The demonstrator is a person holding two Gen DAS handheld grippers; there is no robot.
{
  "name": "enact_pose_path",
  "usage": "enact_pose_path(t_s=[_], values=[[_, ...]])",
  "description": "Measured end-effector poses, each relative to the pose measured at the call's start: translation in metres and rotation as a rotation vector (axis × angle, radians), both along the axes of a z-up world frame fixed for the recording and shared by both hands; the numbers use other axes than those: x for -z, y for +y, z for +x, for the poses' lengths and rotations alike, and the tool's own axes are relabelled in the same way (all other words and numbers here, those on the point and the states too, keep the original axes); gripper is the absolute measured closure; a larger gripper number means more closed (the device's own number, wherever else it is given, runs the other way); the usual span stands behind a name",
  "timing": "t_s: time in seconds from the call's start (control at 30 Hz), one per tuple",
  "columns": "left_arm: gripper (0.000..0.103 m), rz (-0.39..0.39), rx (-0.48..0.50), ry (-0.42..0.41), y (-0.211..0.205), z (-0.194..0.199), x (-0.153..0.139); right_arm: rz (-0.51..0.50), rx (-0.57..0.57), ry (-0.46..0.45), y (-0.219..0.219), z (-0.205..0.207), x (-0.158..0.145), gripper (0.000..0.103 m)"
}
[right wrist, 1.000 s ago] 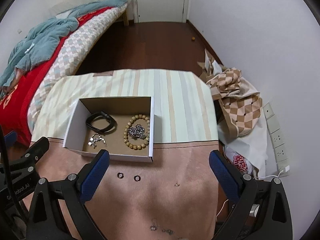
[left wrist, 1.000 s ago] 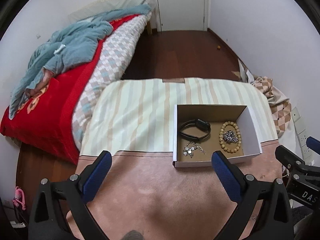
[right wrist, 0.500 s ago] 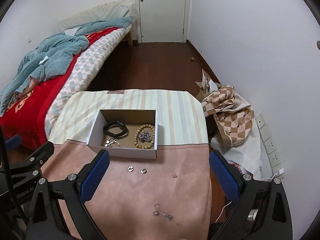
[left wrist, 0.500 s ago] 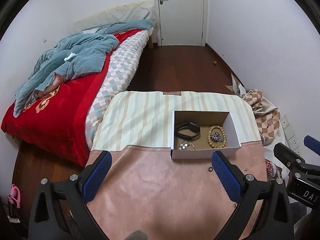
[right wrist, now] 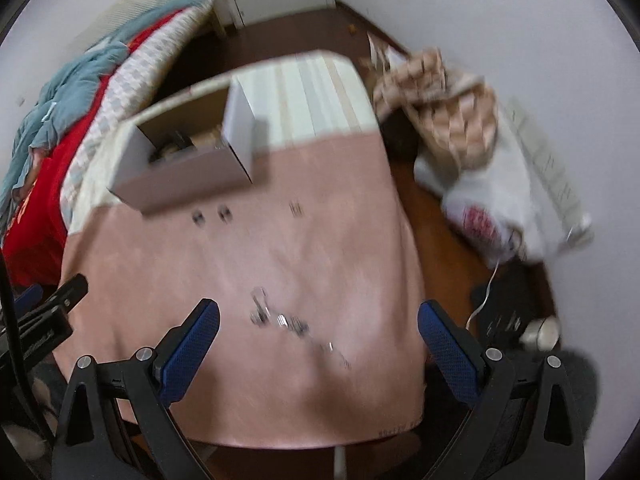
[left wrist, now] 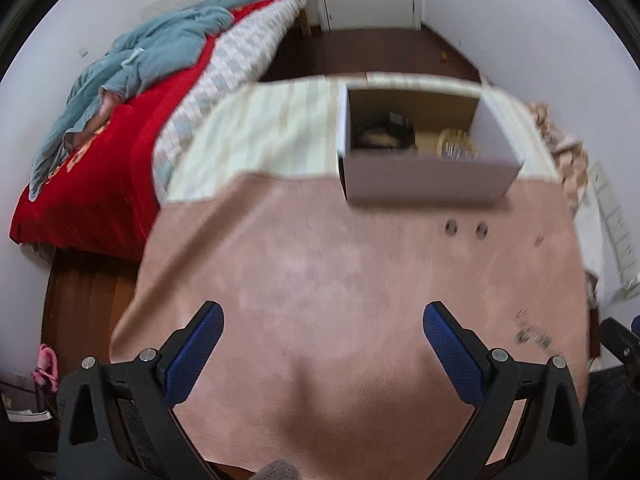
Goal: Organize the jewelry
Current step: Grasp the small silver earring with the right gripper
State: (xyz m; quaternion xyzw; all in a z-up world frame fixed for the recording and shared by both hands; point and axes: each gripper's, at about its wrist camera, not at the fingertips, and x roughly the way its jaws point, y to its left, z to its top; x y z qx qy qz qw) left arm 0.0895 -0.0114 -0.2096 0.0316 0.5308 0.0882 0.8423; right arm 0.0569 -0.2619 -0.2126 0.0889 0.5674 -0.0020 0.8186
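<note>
A white cardboard box stands at the far side of the pink table cloth; it also shows in the right wrist view. Inside lie a black band and a bead bracelet, blurred. Two small rings lie on the cloth in front of the box, also in the right wrist view. A thin chain lies just ahead of my right gripper. A small stud lies further off. My left gripper is open and empty. My right gripper is open and empty.
A bed with a red cover and blue blanket stands left of the table. A striped cloth covers the table's far part. A checked cloth and a white bag lie on the floor to the right. The views are motion-blurred.
Both grippers have pulled back and dropped lower toward the table's near side. The box now looks farther up the view, and the chain has come close to the right gripper.
</note>
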Motion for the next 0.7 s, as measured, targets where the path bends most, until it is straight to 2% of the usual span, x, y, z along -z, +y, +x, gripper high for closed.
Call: enact_pose_path(t_s=[0.1, 0.3, 0.4, 0.47, 0.53, 0.6, 0.7], values=[[0.001, 0.033, 0.004, 0.035, -0.005, 0.002, 0.018, 0.030, -0.049, 0.014, 0.012, -0.001, 0.026, 0.022], [0.001, 0.057, -0.021, 0.071, 0.003, 0.004, 0.036, 0.037, -0.132, 0.014, 0.048, 0.008, 0.052, 0.051], [0.001, 0.058, -0.037, 0.087, 0.009, 0.005, 0.042, 0.042, -0.153, 0.032, 0.060, 0.011, 0.062, 0.059], [0.001, 0.058, -0.044, 0.096, 0.013, 0.006, 0.046, 0.008, -0.166, 0.011, 0.067, 0.010, 0.065, 0.063], [0.001, 0.056, -0.048, 0.103, 0.015, 0.007, 0.049, 0.000, -0.176, 0.015, 0.071, 0.011, 0.068, 0.090], [0.001, 0.052, -0.049, 0.108, 0.015, 0.011, 0.050, 0.000, -0.172, 0.006, 0.070, 0.011, 0.068, 0.091], [0.001, 0.045, -0.043, 0.105, 0.013, 0.016, 0.049, 0.055, -0.122, -0.022, 0.055, 0.013, 0.059, 0.091]])
